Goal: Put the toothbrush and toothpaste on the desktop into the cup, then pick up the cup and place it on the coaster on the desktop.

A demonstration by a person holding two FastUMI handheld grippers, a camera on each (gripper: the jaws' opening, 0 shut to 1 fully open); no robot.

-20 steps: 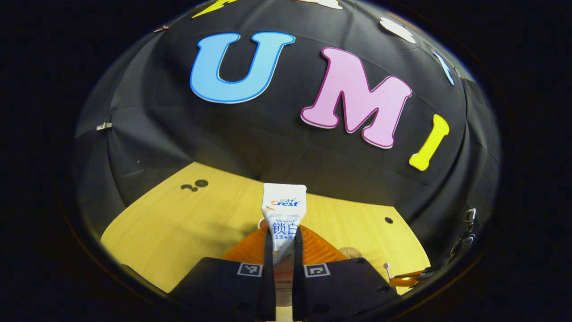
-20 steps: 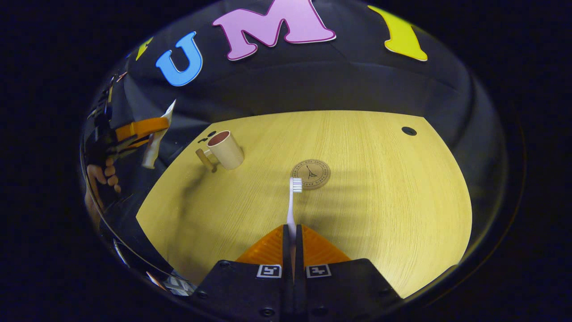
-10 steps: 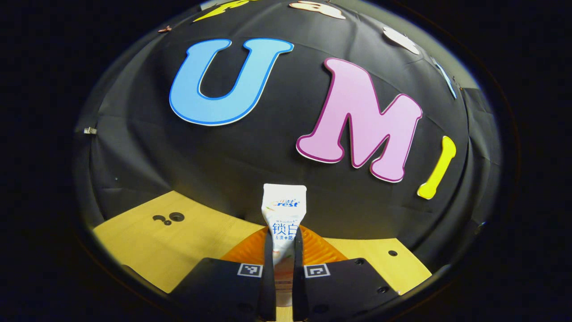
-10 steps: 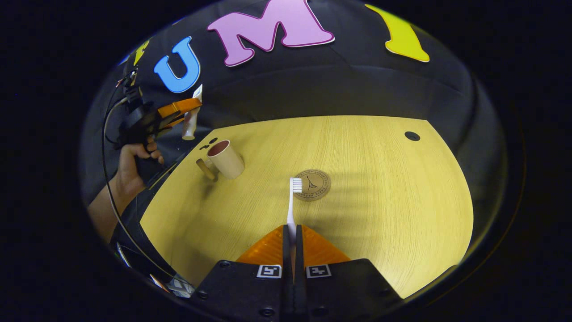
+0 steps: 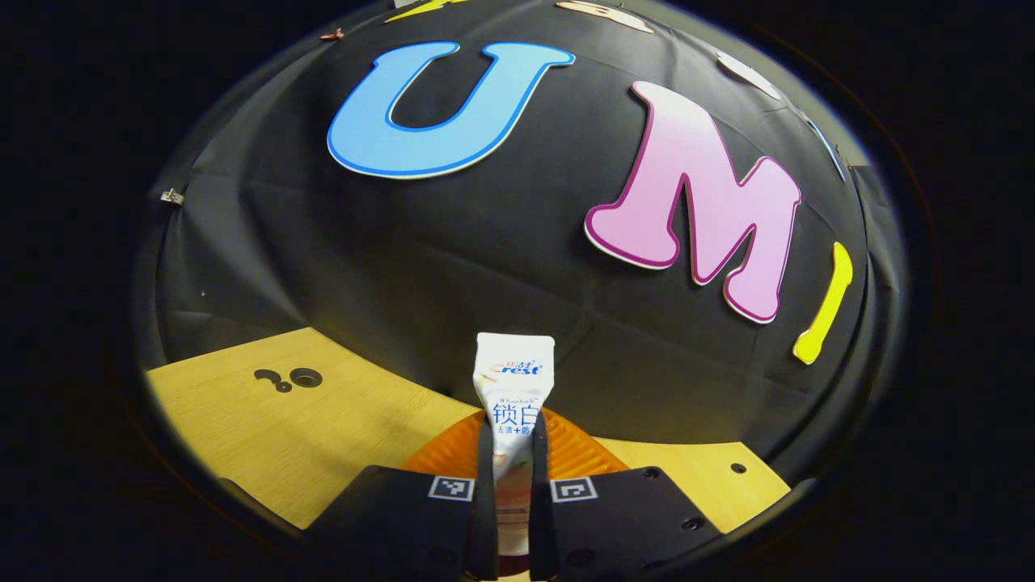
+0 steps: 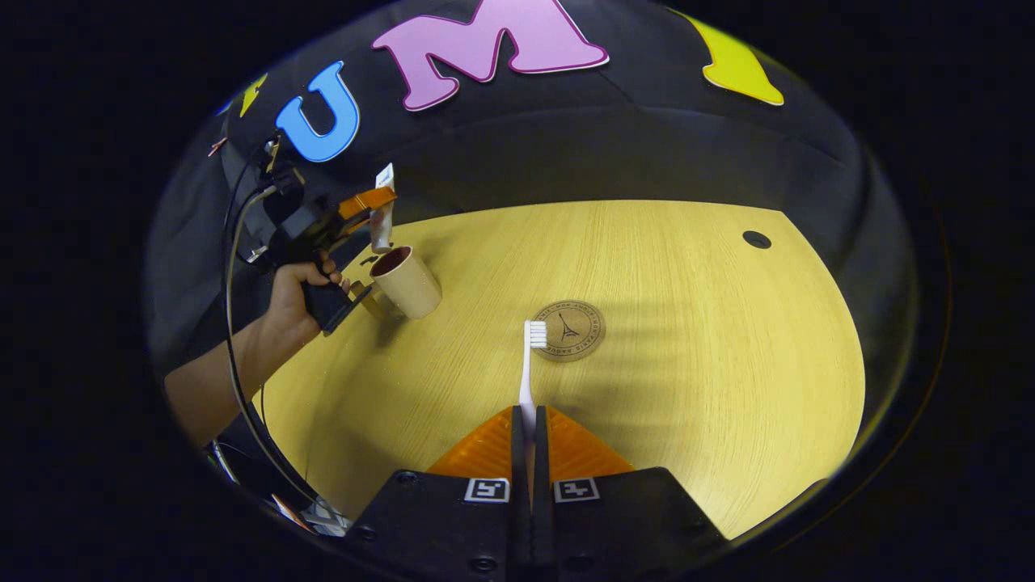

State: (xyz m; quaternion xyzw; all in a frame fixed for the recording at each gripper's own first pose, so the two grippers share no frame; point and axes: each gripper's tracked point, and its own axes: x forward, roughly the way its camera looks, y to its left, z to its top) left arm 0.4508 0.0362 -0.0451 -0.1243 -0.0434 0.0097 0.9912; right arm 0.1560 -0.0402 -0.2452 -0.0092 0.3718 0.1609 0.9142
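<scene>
Pale wooden counter (image 6: 663, 267) carries the beige handled cup (image 6: 407, 282) and round brown coaster (image 6: 570, 330). Left gripper (image 5: 511, 453) fingers clamp the white toothpaste tube (image 5: 513, 388) above the cup. Right gripper (image 6: 529, 440) fingers clamp the white toothbrush (image 6: 530, 364). Step in hand: toothpaste insertion. Next move: lower, then release into the cup.

The right gripper (image 6: 530, 440) pinches the toothbrush (image 6: 530, 364) between both fingers, its bristled head pointing straight ahead of the fingertips. Just beyond and right of the head lies the round coaster (image 6: 572, 330) on the wooden desktop (image 6: 711, 364). Far ahead to the left, a hand (image 6: 295, 287) holds the left gripper (image 6: 378, 212) with the toothpaste (image 6: 382, 210) upright over the cup (image 6: 407, 280).
</scene>
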